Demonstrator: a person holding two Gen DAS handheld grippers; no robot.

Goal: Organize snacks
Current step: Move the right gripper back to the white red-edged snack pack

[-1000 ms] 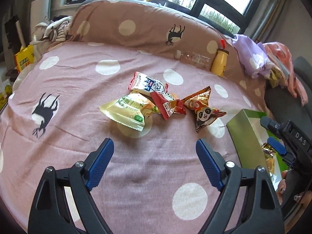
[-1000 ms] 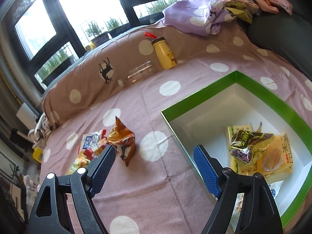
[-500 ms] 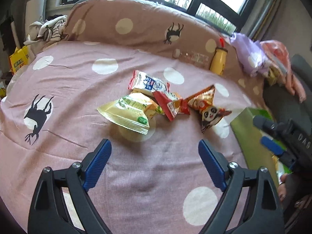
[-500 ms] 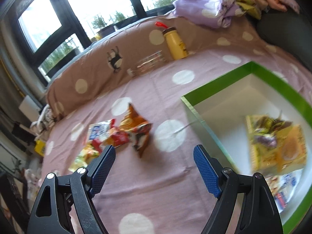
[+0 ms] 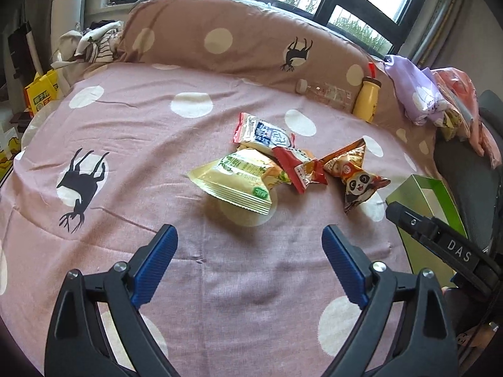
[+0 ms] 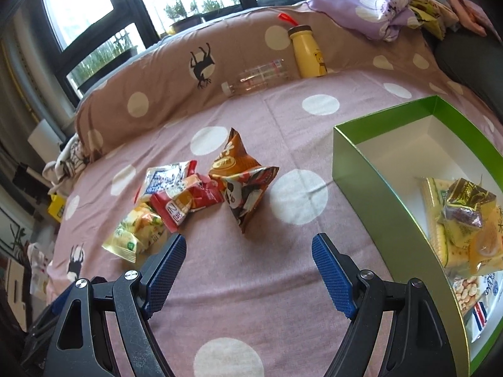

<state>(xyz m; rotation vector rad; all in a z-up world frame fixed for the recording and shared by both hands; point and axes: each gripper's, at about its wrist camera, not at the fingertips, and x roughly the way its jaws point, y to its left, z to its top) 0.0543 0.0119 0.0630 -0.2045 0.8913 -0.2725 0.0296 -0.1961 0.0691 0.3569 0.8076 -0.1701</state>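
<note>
Several snack packets lie together on the pink dotted bedspread: a yellow-green bag (image 5: pixel 239 179) (image 6: pixel 135 235), a red packet (image 5: pixel 298 166) (image 6: pixel 185 201), a white-blue packet (image 5: pixel 261 132) (image 6: pixel 163 177) and an orange panda bag (image 5: pixel 355 176) (image 6: pixel 243 185). A green box (image 6: pixel 364 169) (image 5: pixel 430 201) at the right holds several packets (image 6: pixel 462 220). My left gripper (image 5: pixel 248 264) is open and empty, just short of the yellow-green bag. My right gripper (image 6: pixel 248 270) is open and empty, just short of the panda bag, left of the box.
A yellow bottle (image 6: pixel 306 51) (image 5: pixel 366 100) and a clear plastic bottle (image 6: pixel 257 77) (image 5: pixel 327 94) lie against the brown dotted bolster (image 5: pixel 220 34) at the back. Folded purple and pink clothes (image 6: pixel 377 3) are piled at the far right. Yellow boxes (image 5: pixel 41 94) stand beyond the bed's left edge.
My right gripper has swung left from over the box toward the panda bag. My left gripper has drawn a little closer to the snack pile. Both stay open.
</note>
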